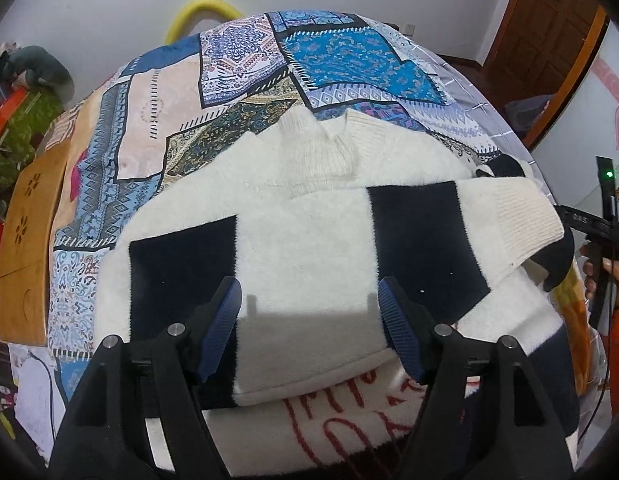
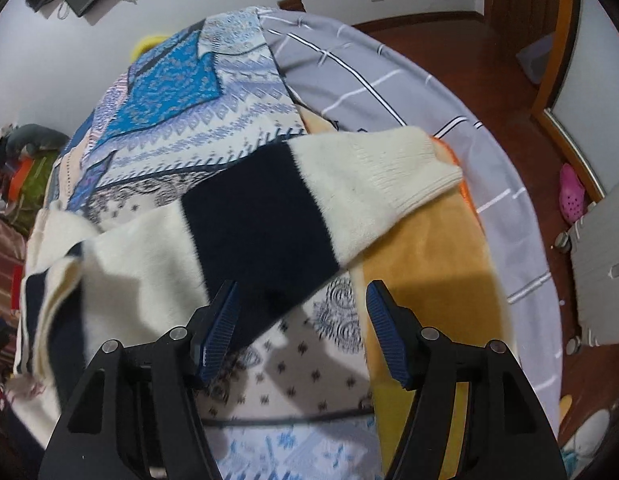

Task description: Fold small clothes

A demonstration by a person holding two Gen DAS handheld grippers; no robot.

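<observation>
The left gripper (image 1: pixel 311 300) points steeply down over the sweater (image 1: pixel 309 216), which lies on the bed (image 1: pixel 245 64). Its jaws stand wide apart and hold nothing. The right gripper (image 2: pixel 301 308) also tilts down, with jaws apart and empty; the sleeve (image 2: pixel 269 216) lies just ahead of its left finger. A hand (image 1: pixel 601 276) shows at the right edge of the left view.

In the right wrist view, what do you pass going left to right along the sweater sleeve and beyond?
Cream fuzzy sleeve section → navy band → cream ribbed cuff → grey striped bedsheet → pink clog on the wooden floor.
</observation>
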